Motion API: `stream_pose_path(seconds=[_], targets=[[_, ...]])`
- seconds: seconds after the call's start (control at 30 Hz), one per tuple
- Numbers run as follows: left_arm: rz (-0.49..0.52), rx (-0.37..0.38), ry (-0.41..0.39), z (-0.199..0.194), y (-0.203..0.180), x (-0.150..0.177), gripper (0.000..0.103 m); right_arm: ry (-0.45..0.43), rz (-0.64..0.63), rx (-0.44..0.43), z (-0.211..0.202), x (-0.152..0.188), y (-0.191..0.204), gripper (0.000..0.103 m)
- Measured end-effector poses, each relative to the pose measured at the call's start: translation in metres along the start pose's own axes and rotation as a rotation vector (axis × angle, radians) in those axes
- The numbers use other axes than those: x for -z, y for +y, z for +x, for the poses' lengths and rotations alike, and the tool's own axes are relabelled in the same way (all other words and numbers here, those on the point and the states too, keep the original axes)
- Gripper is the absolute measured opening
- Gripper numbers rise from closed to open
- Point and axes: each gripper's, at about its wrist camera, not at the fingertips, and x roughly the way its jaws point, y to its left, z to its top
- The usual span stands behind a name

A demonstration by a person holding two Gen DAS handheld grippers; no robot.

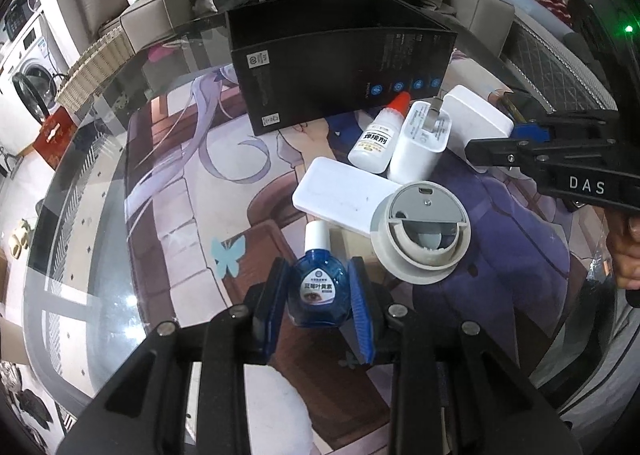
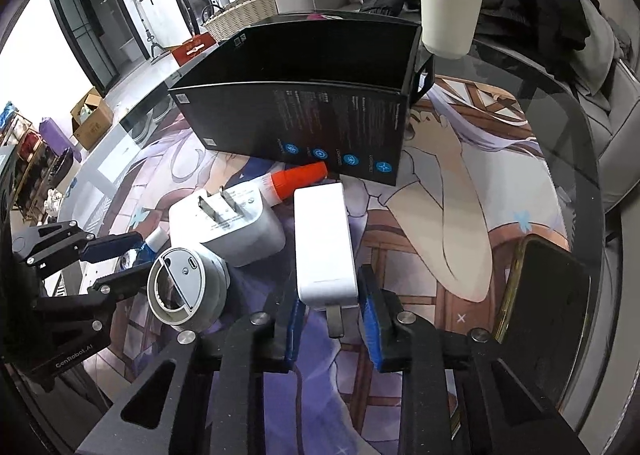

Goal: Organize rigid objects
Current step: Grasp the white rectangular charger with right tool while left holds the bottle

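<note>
On a glass table (image 1: 100,191) laid over a printed cartoon mat, a person holds two black grippers with blue pads among a cluster of small objects. The left gripper (image 1: 320,297) is closed tight on a small blue eye-drop bottle (image 1: 319,291): both pads press the bottle's sides, its white cap points away from the camera, and its label faces up. Just beyond the bottle lies a flat white case (image 1: 340,193), and to its right a round grey-and-white device (image 1: 420,231) rests tilted against that case. Farther on lie a white bottle with a red cap (image 1: 374,143) and a white plug adapter (image 1: 420,147), side by side and touching, prongs up. The right gripper (image 2: 330,313) has nearly closed around the near end of a white charger block (image 2: 326,243), a pad at each side of it; the block lies lengthwise pointing away from the fingers, with a grey tab sticking out toward the camera between them. Whether the pads fully press the block cannot be told for certain, but they sit against its edges. Behind everything stands an open black box (image 2: 304,123), with a white cup (image 2: 450,11) beyond its far corner. A dark phone (image 2: 548,291) lies to the right of the right gripper, near the table's edge.
</note>
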Motion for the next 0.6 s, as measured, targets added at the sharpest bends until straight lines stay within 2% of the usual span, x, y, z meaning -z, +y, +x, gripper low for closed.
stream_pose_path(seconds=[0.1, 0.17, 0.23, 0.27, 0.3, 0.33, 0.5, 0.6], targets=[[0.001, -0.003, 0.006, 0.0, 0.001, 0.001, 0.034, -0.009, -0.012, 0.004, -0.001, -0.002, 0.001, 0.029], [-0.001, -0.006, 0.012, -0.002, 0.001, 0.002, 0.045, -0.006, -0.012, 0.001, 0.001, -0.002, 0.002, 0.03], [-0.011, 0.011, 0.022, -0.002, 0.002, 0.004, 0.046, -0.002, -0.017, 0.0, 0.005, -0.002, 0.003, 0.03], [-0.008, 0.013, 0.022, -0.002, 0.002, 0.004, 0.042, -0.003, -0.02, 0.002, 0.005, -0.002, 0.004, 0.03], [-0.005, 0.014, 0.022, -0.002, 0.002, 0.004, 0.033, -0.006, -0.024, 0.005, 0.006, -0.002, 0.004, 0.03], [-0.002, 0.018, 0.021, -0.002, 0.002, 0.003, 0.029, -0.008, -0.03, 0.005, 0.006, -0.002, 0.005, 0.03], [0.0, 0.011, 0.017, -0.003, 0.002, 0.003, 0.029, -0.029, -0.054, 0.02, 0.003, -0.005, 0.009, 0.023], [-0.002, 0.01, 0.011, -0.005, 0.003, 0.004, 0.029, -0.028, -0.061, 0.011, 0.003, -0.004, 0.012, 0.023]])
